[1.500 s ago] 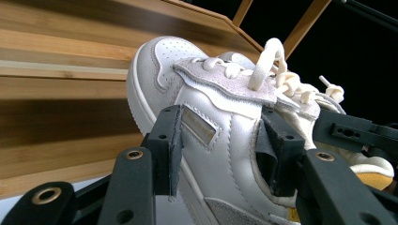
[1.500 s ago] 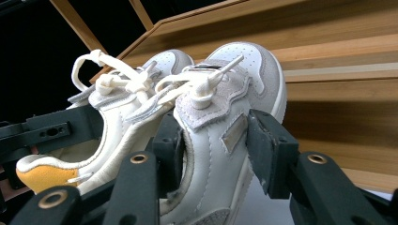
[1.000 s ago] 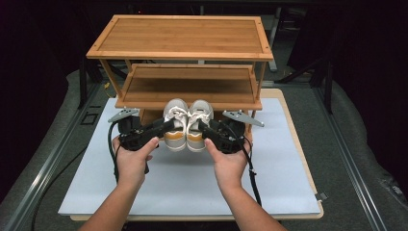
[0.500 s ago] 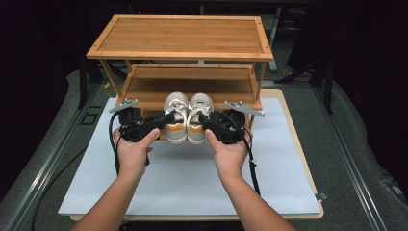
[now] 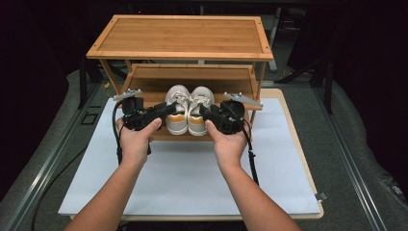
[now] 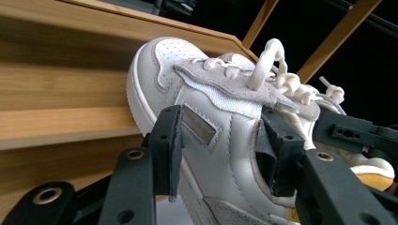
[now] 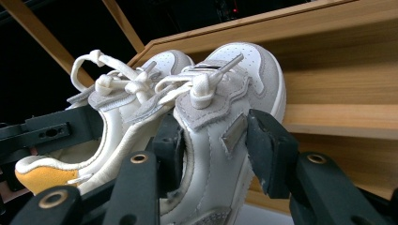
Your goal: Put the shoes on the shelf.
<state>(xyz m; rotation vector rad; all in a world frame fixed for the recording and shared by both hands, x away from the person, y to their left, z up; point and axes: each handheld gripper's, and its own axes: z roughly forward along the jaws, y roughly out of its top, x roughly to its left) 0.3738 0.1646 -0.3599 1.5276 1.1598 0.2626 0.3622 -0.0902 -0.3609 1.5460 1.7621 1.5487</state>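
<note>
At the rack's near edge, left tongs [image 5: 163,111] and right tongs [image 5: 206,112] are each clamping one white shoe [image 5: 177,109] [image 5: 198,109] above the lower shelf [image 5: 144,86]; placement remaining, apparently.

Reaching forward side by side with both forearms, gripping the left gripper [image 5: 161,111] and right gripper [image 5: 208,113] in the hands, jaws pointing inward toward each other, each pair clamping something between its pads.

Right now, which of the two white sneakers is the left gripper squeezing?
The left gripper clamps the white leather sneaker with the yellow heel on the left of the pair; the right gripper holds its twin.
</note>
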